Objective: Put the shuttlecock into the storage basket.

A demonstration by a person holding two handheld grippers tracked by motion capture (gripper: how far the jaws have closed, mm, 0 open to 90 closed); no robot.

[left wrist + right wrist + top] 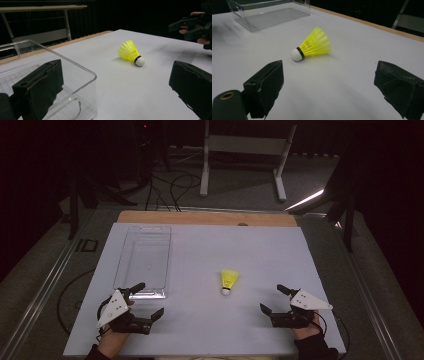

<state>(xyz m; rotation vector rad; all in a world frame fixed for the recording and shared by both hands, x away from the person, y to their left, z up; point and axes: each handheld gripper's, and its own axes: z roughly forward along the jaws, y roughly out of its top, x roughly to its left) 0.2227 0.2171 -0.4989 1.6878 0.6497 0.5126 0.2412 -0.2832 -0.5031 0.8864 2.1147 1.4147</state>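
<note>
A white table [200, 330] takes up most of the high view, with a strip of bare wood along its far edge. On its left half stands a clear plastic box [142, 260], long and shallow, with nothing inside it. Near the middle of the table, well apart from the box, a yellow shuttlecock [229, 281] lies on its side, its white cork tip pointing toward the person.

The left gripper [146, 300] rests low at the near corner of the box, its jaws spread wide with nothing between them; one jaw shows in front of the box's clear wall in the left gripper view. The right gripper [274, 298] sits near the shuttlecock on the other side, jaws also wide apart and empty, aimed roughly at it.

The work looks barely begun: the shuttlecock is untouched on the table. If it is meant for the box, grasping, carrying and dropping it all remain, and the right gripper seems better placed to start.
</note>
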